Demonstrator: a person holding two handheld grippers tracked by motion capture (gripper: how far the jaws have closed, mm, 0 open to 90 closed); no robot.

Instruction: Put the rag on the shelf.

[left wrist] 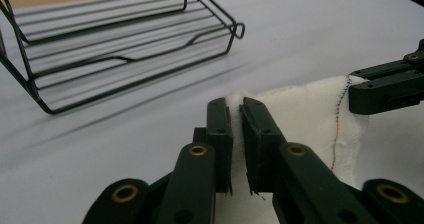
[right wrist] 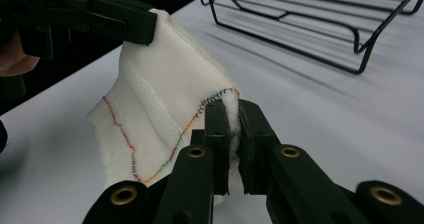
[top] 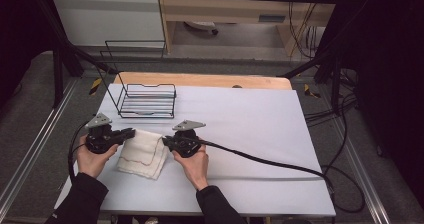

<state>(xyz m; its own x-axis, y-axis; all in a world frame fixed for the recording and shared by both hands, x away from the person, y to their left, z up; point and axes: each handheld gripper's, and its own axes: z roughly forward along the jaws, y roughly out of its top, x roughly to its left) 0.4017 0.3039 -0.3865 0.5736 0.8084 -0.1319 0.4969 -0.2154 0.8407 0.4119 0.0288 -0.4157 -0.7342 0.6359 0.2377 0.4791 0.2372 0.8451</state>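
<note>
A: Where was the cloth [top: 144, 154]?

B: On the near left of the bench [top: 250, 124], in front of the wire basket [top: 147, 101]; its far edge was raised between the two hands while the rest hung down onto the white surface.

A: And the grips?

B: The left gripper [left wrist: 236, 115] was clenched on one top corner of the cloth; the right gripper [right wrist: 230, 115] was clenched on the other corner, right at the coloured stitching [right wrist: 150, 171]; each had only a thin bit of fabric between its pads.

A: What could have gone wrong from there?

B: I judged slipping the main risk; both bites were shallow, so a sharp tug or the hands pulling apart might have drawn a corner out; the cloth would then have dropped in a heap.

A: Anything else?

B: The basket stood close behind; a trailing edge might have snagged on its wire rim if the cloth were carried low over it.
</note>
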